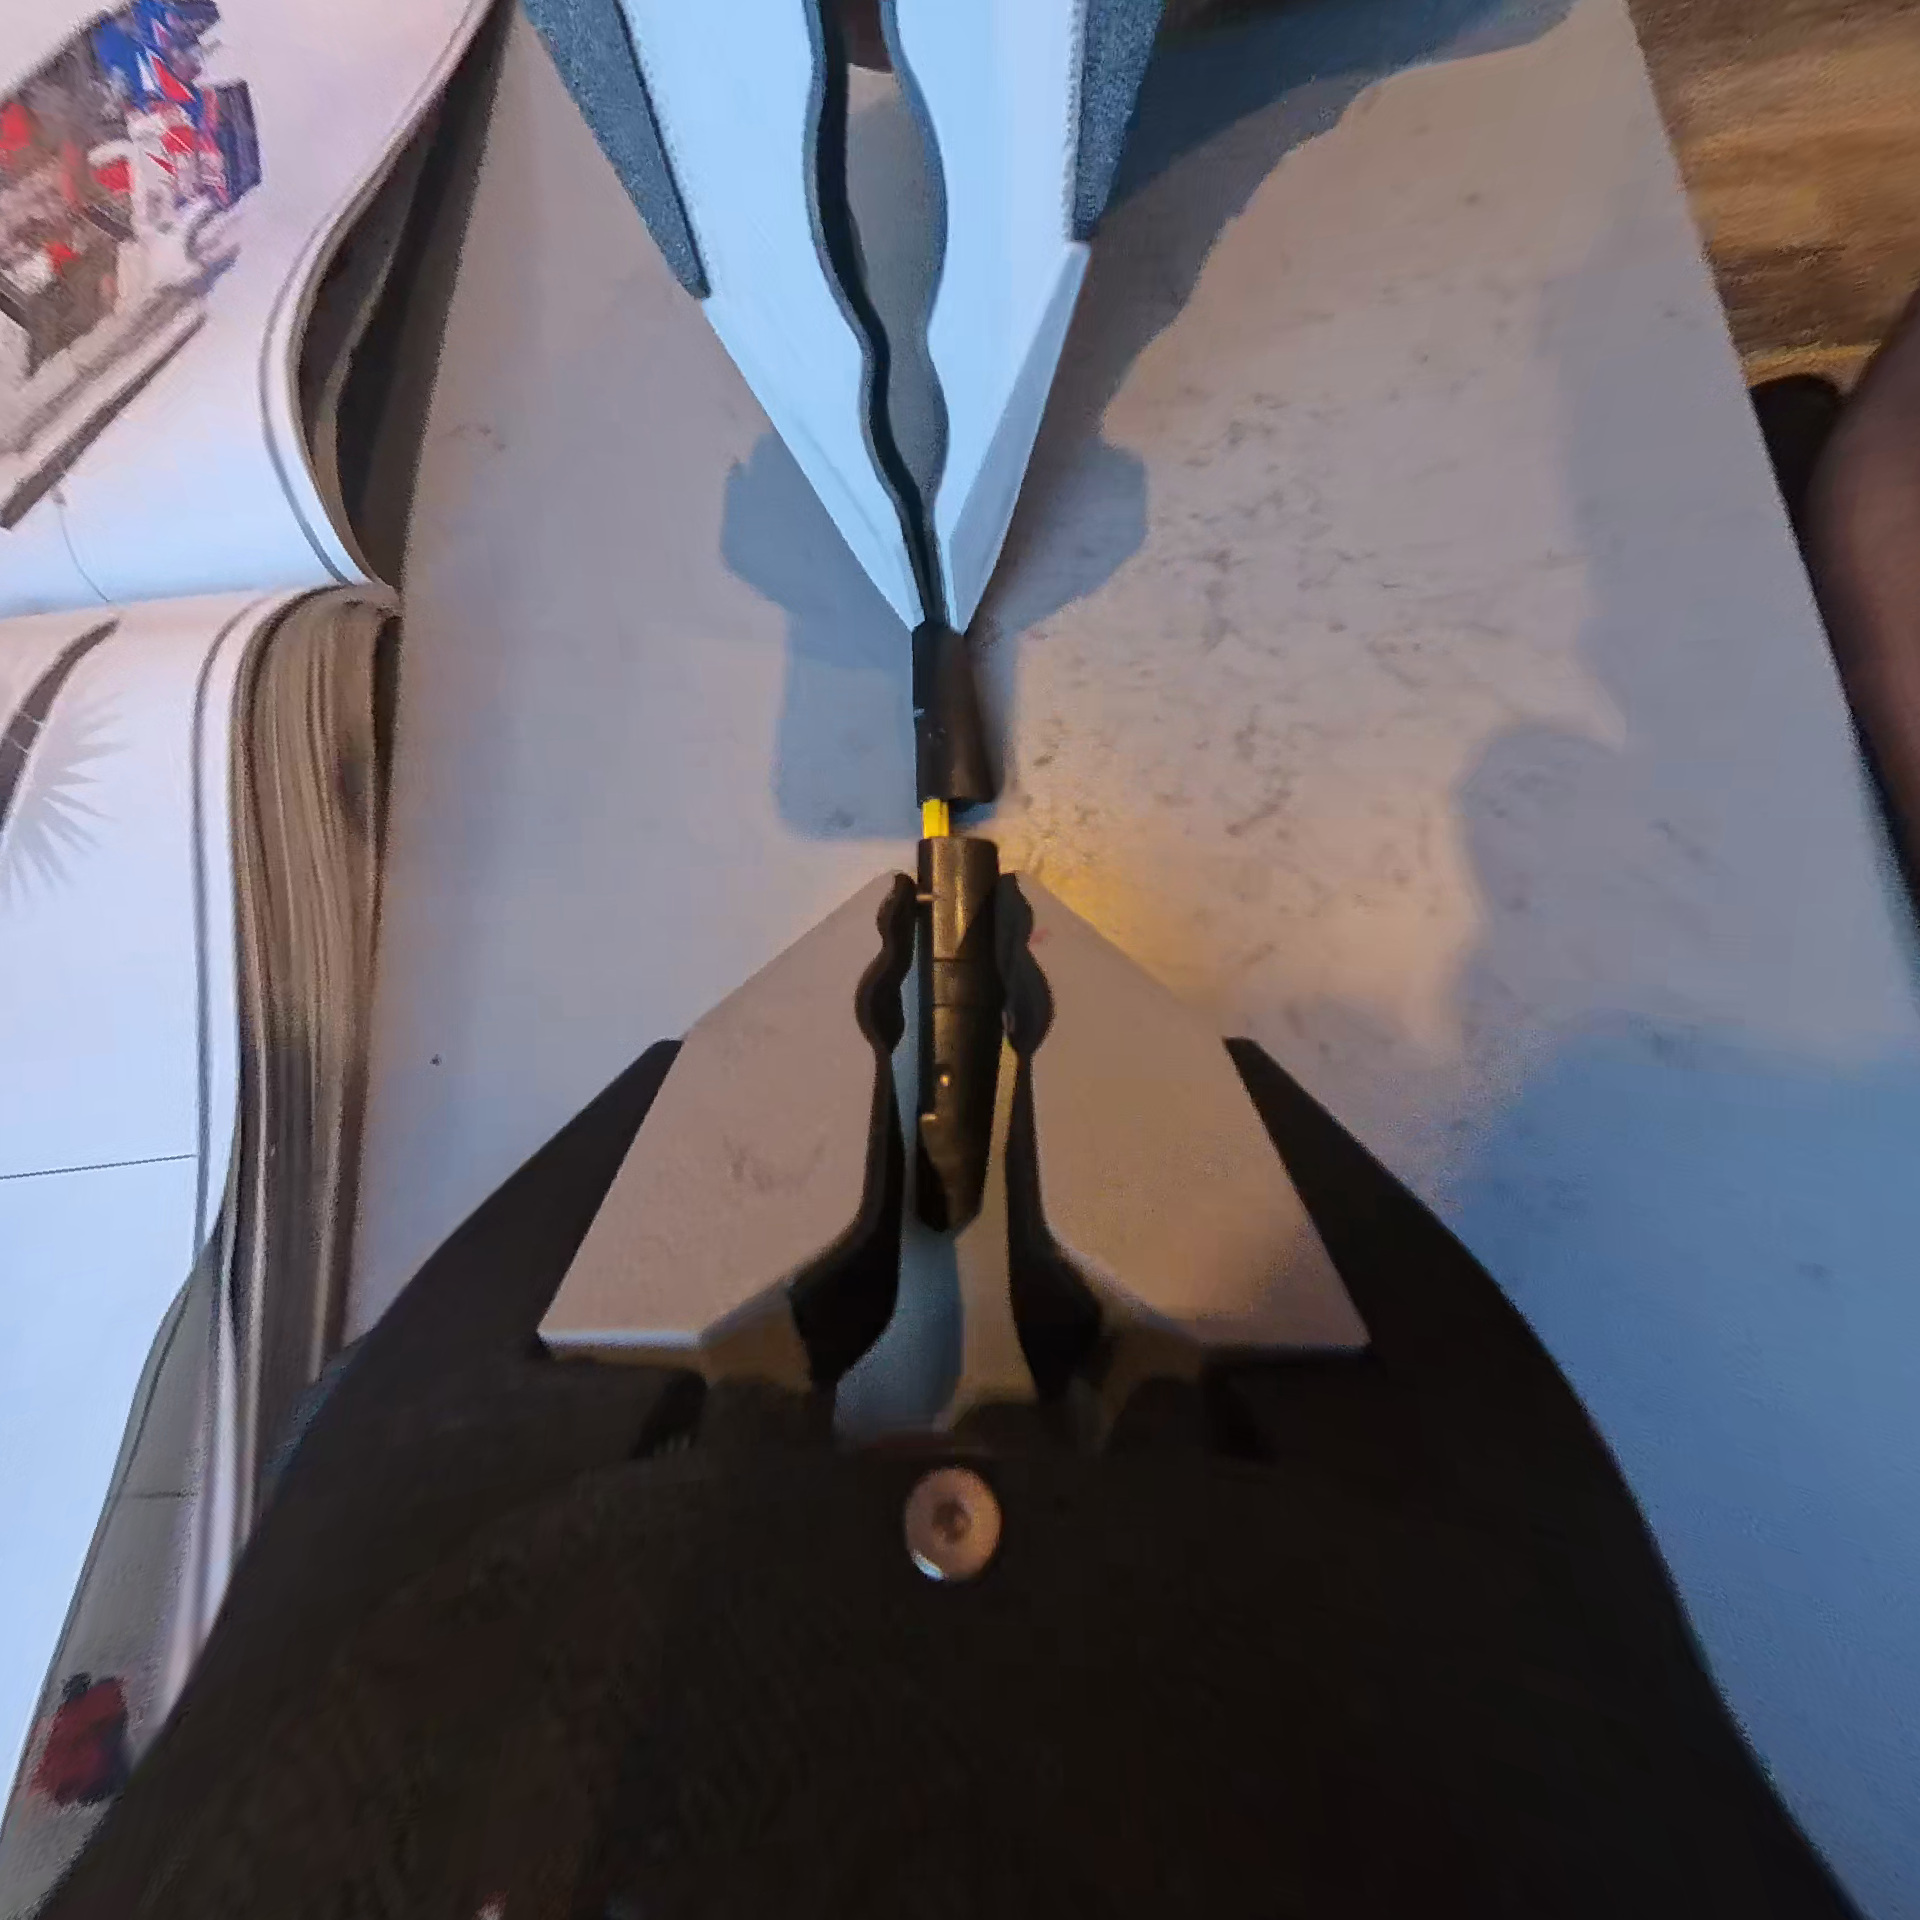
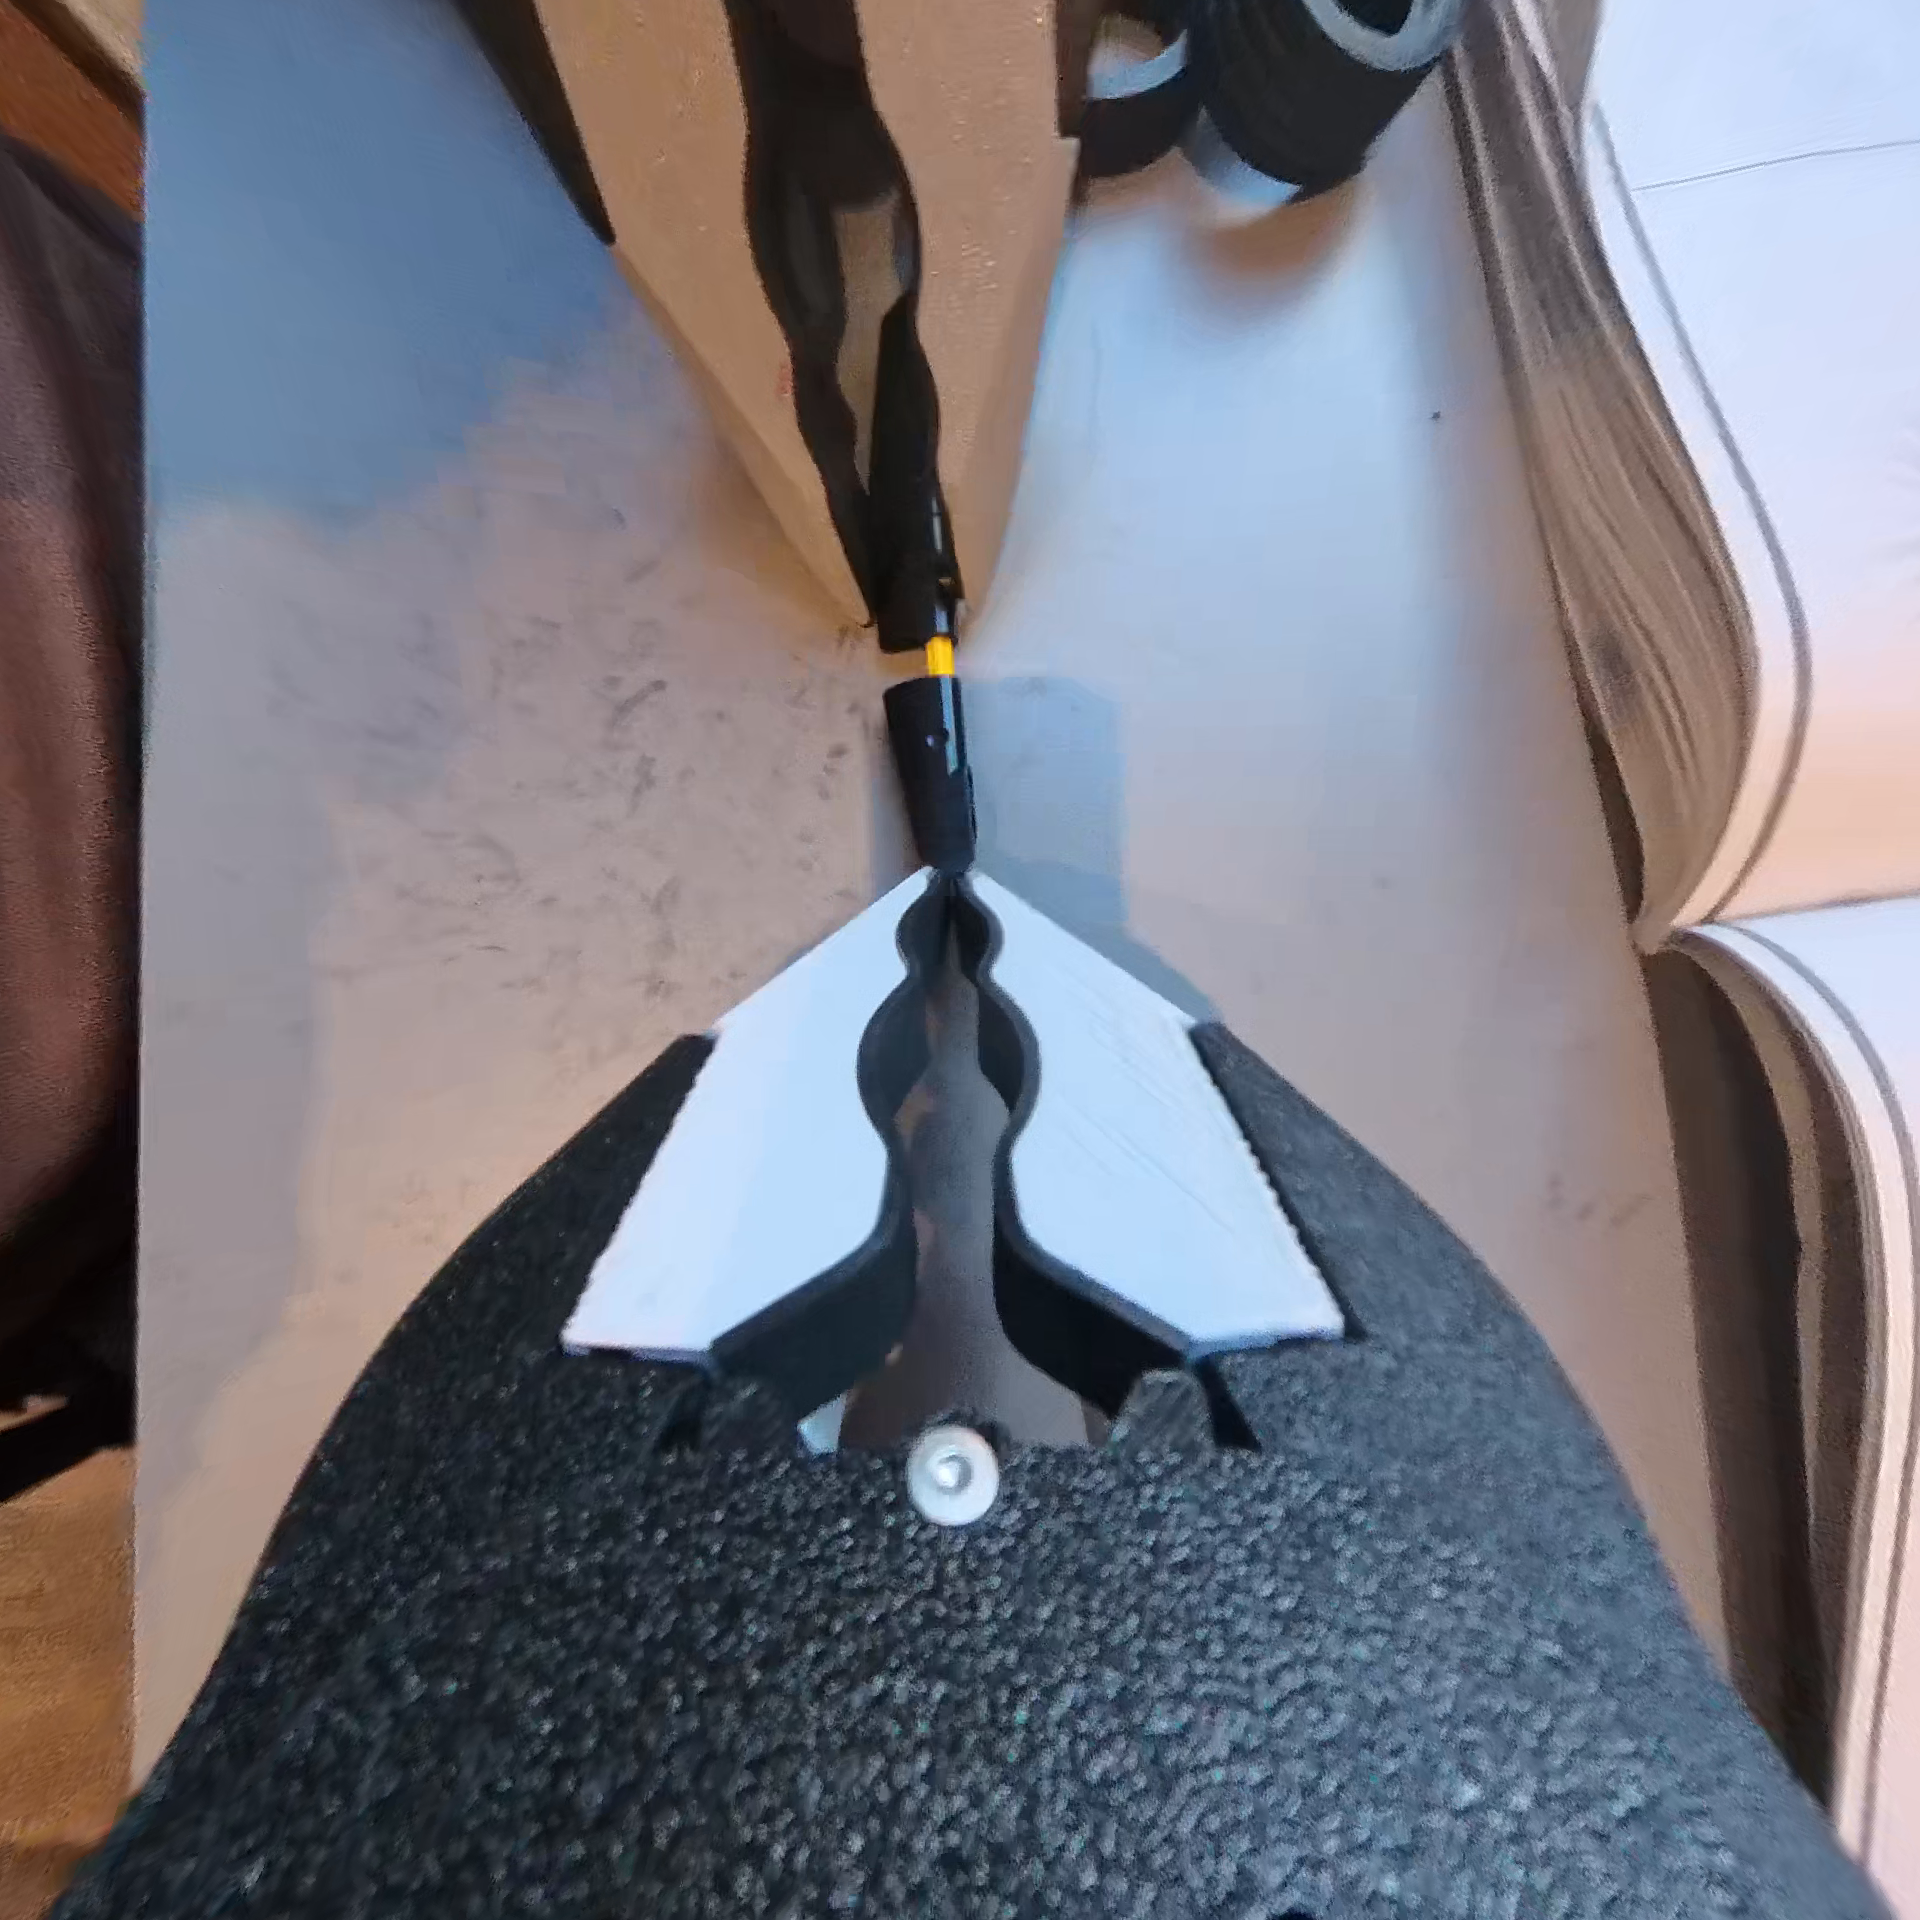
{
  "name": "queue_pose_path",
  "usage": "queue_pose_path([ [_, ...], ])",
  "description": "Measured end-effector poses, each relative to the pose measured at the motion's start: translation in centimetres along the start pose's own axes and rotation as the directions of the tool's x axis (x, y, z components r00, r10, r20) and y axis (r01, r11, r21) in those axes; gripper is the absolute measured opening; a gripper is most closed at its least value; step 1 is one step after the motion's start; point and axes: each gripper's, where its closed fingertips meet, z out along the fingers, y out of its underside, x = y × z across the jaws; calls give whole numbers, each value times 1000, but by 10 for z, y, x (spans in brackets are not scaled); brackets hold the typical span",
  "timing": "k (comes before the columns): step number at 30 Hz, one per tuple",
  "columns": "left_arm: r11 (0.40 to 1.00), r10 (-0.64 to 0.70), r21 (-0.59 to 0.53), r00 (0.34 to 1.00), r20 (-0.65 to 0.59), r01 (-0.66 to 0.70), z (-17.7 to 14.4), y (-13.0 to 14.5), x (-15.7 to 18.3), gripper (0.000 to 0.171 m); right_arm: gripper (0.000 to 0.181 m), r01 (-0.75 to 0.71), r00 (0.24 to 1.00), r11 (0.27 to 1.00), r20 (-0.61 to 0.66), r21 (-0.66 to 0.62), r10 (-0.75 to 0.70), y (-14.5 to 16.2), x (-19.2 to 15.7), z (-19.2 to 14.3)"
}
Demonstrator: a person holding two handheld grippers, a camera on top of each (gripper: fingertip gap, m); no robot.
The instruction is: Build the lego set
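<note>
We see two black lego pieces joined by a thin yellow pin (image 1: 936, 819), held tip to tip above the pale desk (image 1: 1351, 582): the left claw (image 1: 951, 894) is clamped on the longer black piece (image 1: 954, 1018), and the right claw (image 2: 948, 878) is pinched shut on the shorter black piece (image 2: 930, 764). Beside that pin, the left wrist view alone shows the printed page of an open booklet (image 1: 114, 239), while the right wrist view shows only its blank pages and edges (image 2: 1704, 644).
</note>
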Motion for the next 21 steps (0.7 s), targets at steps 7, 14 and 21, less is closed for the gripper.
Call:
queue_pose_path([
  [7,984,175,-10,967,186,-176,-1,-4,-5,12,43,-206,978,947,96,247,188,-22,3,-13],
  [14,989,127,47,969,211,-140,-8,-10,-13,13,39,-201,978,939,110,279,177,-29,9,-9],
  [21,996,79,24,975,208,-86,-5,-7,-20,13,32,-63,996,974,-43,217,74,-22,17,0],
])
